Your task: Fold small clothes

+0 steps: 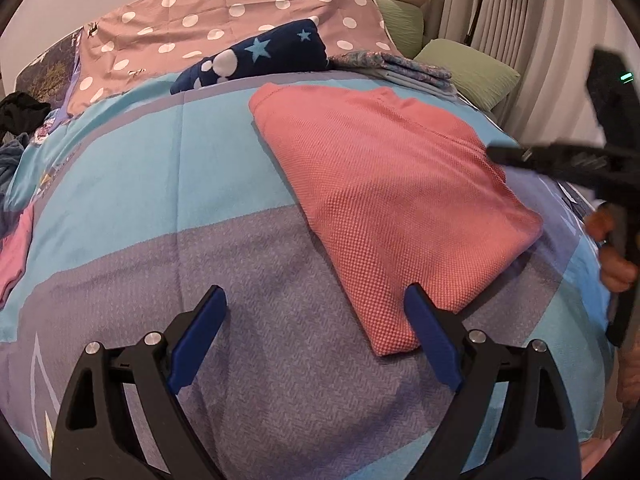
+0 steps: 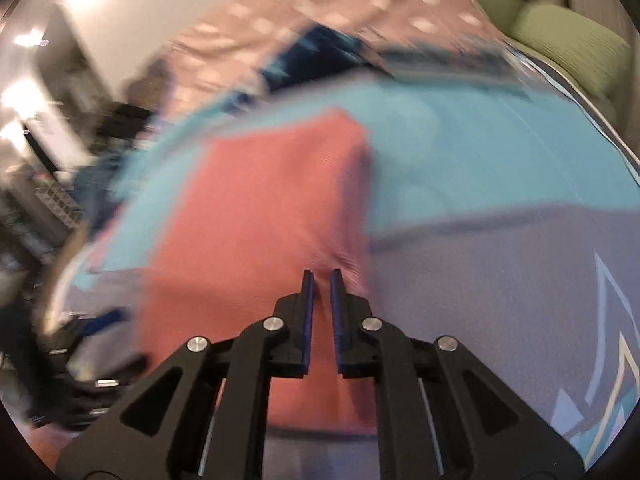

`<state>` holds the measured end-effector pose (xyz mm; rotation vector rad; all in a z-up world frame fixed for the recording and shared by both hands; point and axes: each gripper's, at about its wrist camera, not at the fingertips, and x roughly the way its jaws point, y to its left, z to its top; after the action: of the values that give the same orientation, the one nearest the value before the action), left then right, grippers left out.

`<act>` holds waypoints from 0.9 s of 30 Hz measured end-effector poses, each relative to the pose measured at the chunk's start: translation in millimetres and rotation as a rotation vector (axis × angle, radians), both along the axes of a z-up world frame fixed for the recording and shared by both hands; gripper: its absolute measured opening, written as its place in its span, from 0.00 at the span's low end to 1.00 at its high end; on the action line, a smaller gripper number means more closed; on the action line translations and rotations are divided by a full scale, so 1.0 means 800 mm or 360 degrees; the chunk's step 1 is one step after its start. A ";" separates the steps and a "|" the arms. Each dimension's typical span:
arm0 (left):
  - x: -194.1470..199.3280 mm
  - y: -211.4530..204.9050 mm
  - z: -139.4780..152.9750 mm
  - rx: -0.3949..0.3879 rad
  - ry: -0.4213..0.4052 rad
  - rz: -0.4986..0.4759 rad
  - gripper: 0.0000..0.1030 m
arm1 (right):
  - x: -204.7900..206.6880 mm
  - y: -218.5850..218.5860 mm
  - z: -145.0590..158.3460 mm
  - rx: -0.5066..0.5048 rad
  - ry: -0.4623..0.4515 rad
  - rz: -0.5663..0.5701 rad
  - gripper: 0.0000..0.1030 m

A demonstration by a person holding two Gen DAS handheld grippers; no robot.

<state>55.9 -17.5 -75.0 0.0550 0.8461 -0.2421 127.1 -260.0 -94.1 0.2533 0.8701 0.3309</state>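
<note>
Already folded once, the pink garment [image 1: 384, 200] lay right of centre on the bed [image 1: 240, 272].
Left gripper [image 1: 316, 320] jaws stood wide apart beside its near corner; right gripper [image 2: 320, 280] pinched its edge, seemingly needing a carry-over fold next.

The folded coral garment [image 1: 384, 200] is a coarse, open-weave knit cloth, matt and dimpled. The bedspread [image 1: 240, 264] beneath is smooth printed cotton with a fine herringbone texture. The left gripper [image 1: 316, 320] has matt black plastic arms, blue rubbery fingers [image 1: 200, 332] and shiny metal pivot pins. The navy star blanket [image 1: 264, 58] looks fleecy.
</note>
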 end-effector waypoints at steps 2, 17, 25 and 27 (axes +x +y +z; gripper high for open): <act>0.000 0.001 -0.001 -0.0014 0.0007 0.0002 0.88 | -0.001 -0.011 -0.006 0.0095 0.0011 0.0000 0.05; -0.001 0.006 -0.001 -0.0064 0.0023 0.0000 0.89 | -0.016 -0.018 0.032 0.0059 -0.0107 0.0020 0.31; 0.024 0.022 0.015 -0.0334 0.0051 -0.0031 0.88 | 0.003 -0.022 0.039 0.0062 -0.0104 0.0045 0.48; 0.035 0.028 0.019 -0.0421 0.0061 -0.0029 0.88 | 0.014 -0.024 0.041 0.0072 -0.0087 0.0052 0.49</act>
<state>84.0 4.9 -59.7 -0.1899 0.8458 -0.3712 138.4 -279.1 -61.4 0.2710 0.8139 0.3868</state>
